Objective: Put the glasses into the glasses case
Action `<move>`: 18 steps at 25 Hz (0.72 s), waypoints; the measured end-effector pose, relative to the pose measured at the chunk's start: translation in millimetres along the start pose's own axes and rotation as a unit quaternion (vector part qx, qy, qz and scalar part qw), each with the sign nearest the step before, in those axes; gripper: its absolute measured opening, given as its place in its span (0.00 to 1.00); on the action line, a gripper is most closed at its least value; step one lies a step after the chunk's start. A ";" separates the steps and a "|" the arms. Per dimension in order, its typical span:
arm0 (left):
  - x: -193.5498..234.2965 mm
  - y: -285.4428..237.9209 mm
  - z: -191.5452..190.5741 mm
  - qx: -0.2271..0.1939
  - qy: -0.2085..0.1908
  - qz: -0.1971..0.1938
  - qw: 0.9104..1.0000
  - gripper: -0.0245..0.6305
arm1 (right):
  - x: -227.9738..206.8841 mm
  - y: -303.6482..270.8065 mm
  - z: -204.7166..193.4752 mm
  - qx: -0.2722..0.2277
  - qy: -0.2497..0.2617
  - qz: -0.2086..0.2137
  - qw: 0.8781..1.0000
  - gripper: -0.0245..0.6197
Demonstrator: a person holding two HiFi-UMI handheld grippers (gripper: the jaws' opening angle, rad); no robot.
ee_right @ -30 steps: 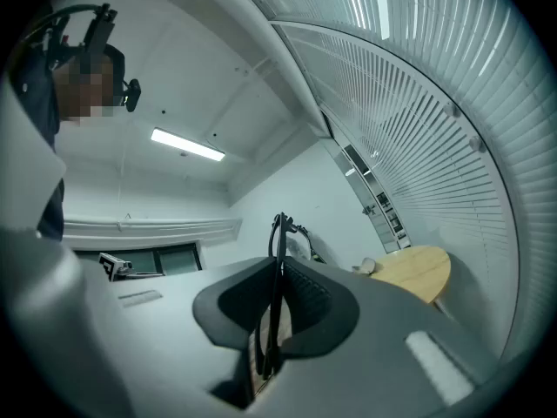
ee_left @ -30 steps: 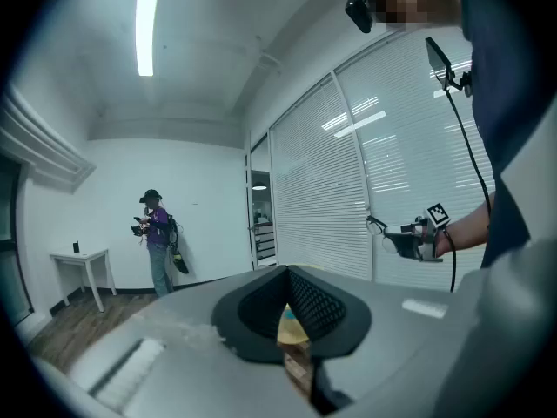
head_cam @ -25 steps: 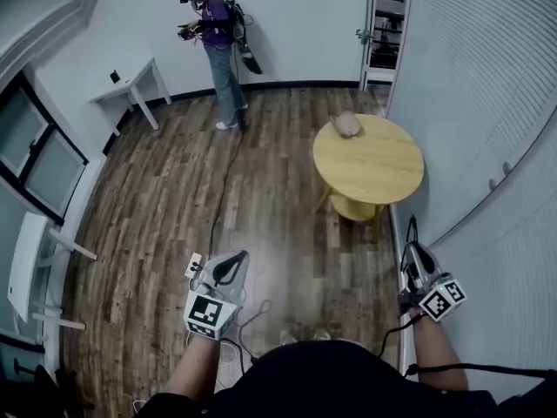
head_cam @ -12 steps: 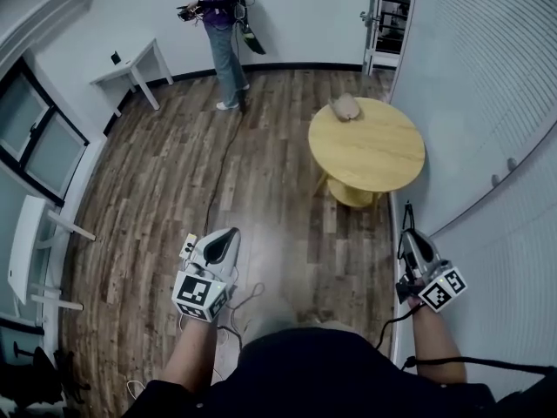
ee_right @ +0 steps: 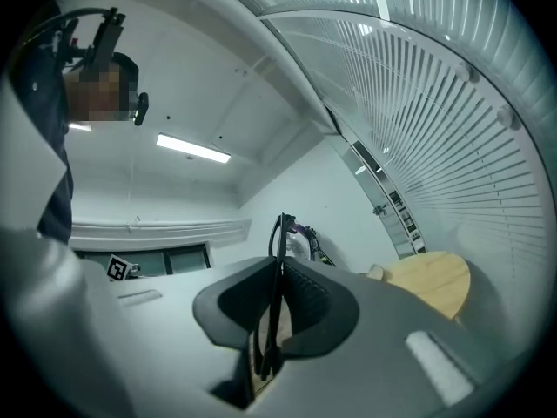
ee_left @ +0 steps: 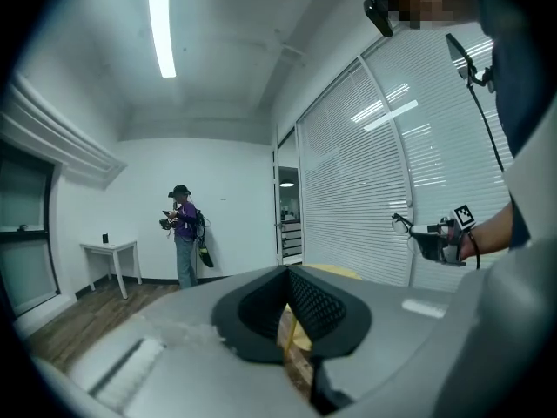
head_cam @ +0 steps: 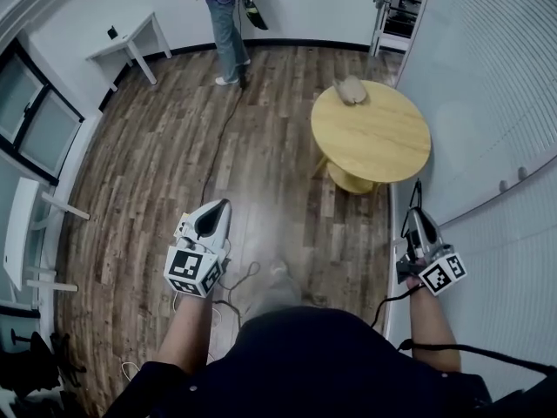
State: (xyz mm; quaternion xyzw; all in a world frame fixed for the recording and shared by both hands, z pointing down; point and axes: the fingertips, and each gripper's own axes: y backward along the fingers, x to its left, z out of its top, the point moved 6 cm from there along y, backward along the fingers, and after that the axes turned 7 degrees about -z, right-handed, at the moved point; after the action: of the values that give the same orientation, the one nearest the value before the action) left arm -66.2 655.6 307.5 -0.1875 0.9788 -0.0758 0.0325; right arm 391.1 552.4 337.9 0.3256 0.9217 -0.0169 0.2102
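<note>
Glasses point(ee_right: 275, 303): black-framed, seen edge-on, clamped between the pads of the right gripper point(head_cam: 419, 220). Long axis runs along the jaws, with one end protruding forward past the tips. Glasses case point(head_cam: 350, 90): well ahead of that gripper, on the round wooden table point(head_cam: 383, 146). Left gripper point(head_cam: 219, 208): jaws closed, nothing between them.

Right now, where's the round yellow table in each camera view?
Head view: round yellow table upper right, beside the slatted wall.
Left gripper view: a yellow sliver low, just right of centre, slatted wall above it.
Right gripper view: lower right, under the slatted wall.
Shared landmark: that slatted wall.
</note>
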 end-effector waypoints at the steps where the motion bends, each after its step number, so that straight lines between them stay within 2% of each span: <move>1: 6.9 -6.2 1.2 -0.001 0.002 -0.001 1.000 0.04 | 0.6 -7.7 0.9 0.003 0.003 0.001 1.000 0.09; 5: 37.6 -38.9 7.9 -0.002 0.008 -0.013 1.000 0.04 | 1.2 -33.7 4.8 -0.003 0.010 -0.013 1.000 0.09; 9: 69.8 -74.4 14.9 -0.009 -0.011 -0.041 0.999 0.04 | 2.3 -58.9 0.3 -0.015 0.011 -0.027 0.999 0.09; 15: 118.8 -109.1 21.2 -0.013 -0.008 -0.046 0.999 0.04 | -1.7 -99.3 -1.0 -0.019 0.015 -0.045 0.999 0.09; 18: 145.9 -119.7 17.0 -0.011 -0.012 -0.053 0.998 0.04 | 5.3 -128.8 -16.4 -0.012 0.019 -0.045 0.999 0.09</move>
State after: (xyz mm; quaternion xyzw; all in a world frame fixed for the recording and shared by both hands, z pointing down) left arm -156.6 489.1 304.8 -0.2404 0.9678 -0.0647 0.0383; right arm 303.0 456.8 337.1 0.2813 0.9395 -0.0091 0.1950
